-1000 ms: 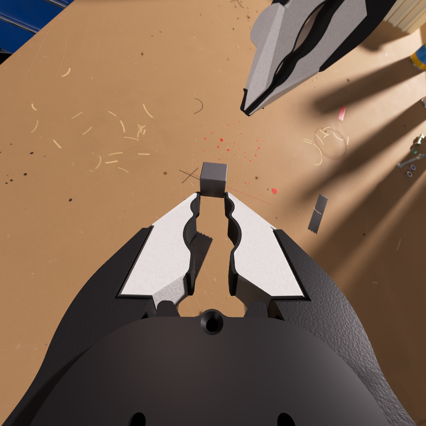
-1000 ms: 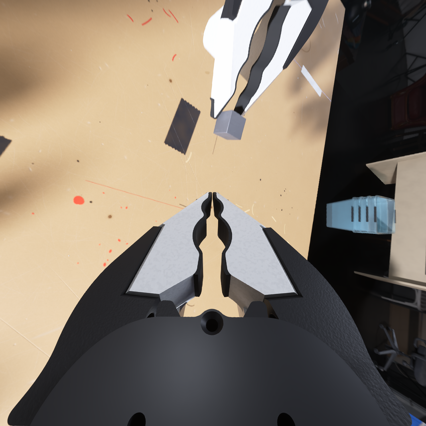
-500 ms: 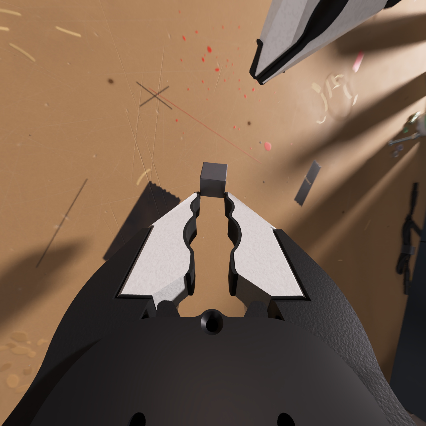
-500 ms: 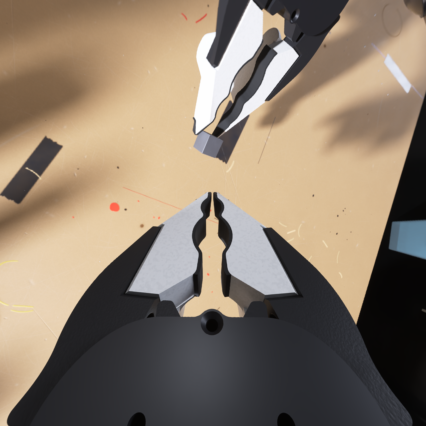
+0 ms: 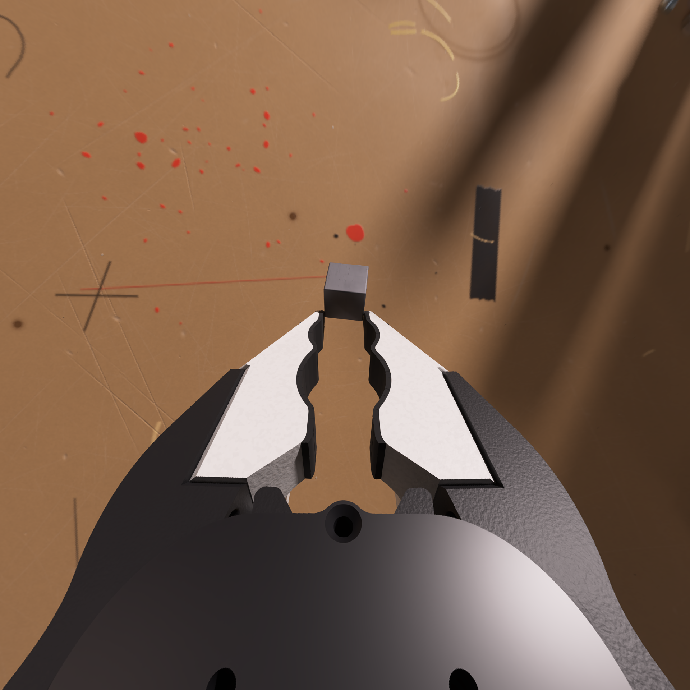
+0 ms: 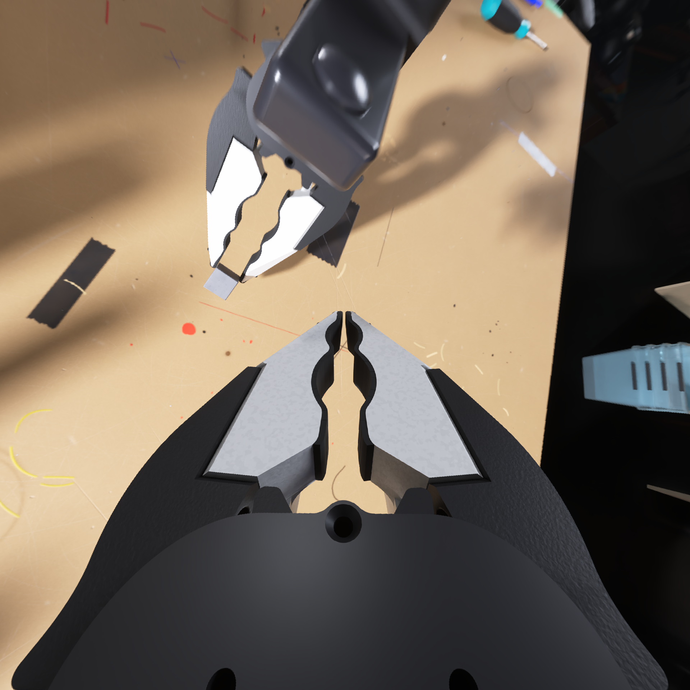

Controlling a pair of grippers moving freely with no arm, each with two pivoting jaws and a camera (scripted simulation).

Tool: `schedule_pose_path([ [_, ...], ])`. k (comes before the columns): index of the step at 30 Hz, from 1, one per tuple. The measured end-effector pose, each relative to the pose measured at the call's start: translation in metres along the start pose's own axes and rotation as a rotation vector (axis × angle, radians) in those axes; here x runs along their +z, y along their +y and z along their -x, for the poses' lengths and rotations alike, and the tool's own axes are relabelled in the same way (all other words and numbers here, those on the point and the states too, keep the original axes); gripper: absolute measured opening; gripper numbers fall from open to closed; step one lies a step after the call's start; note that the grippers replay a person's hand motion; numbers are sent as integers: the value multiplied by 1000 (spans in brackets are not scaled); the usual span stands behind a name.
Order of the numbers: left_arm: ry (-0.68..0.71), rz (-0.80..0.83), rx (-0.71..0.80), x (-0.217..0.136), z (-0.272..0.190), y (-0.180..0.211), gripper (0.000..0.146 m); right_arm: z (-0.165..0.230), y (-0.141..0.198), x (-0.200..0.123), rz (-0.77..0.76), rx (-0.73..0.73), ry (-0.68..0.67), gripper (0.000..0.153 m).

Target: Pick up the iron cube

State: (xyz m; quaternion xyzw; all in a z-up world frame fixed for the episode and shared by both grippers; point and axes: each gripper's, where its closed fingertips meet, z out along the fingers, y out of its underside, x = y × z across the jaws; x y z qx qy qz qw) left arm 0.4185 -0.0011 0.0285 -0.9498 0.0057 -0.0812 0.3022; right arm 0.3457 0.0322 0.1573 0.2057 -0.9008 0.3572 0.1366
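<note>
The iron cube (image 5: 345, 291) is small, dark grey and metallic. My left gripper (image 5: 344, 316) is shut on it at the very fingertips and holds it in the air above the brown workbench (image 5: 186, 354). In the right wrist view the left gripper (image 6: 228, 269) shows from the side with the cube (image 6: 221, 285) pinched at its tips. My right gripper (image 6: 342, 314) is shut and empty, a short way in front of and to the right of the cube.
Strips of black tape (image 5: 484, 243) (image 6: 71, 283) lie on the bench, with red paint spots (image 5: 354, 232) and scratches. The bench's right edge (image 6: 563, 298) drops to a dark area with a pale blue box (image 6: 634, 377). A teal-handled tool (image 6: 511, 20) lies far off.
The left gripper has lifted and swung with the cube held in it; the bench below has shifted and looks farther away. The right gripper stays shut and has dropped out of the left view.
</note>
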Motion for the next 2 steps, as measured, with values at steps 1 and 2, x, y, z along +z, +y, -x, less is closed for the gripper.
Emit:
schedule_pose_path([
  [1, -8, 18, 15, 3, 0, 2, 21, -1, -2, -8, -18, 1, 13, 1],
  [2, -10, 32, 24, 6, 0, 5, 21, -1, -4, -14, -34, 1, 26, 1],
])
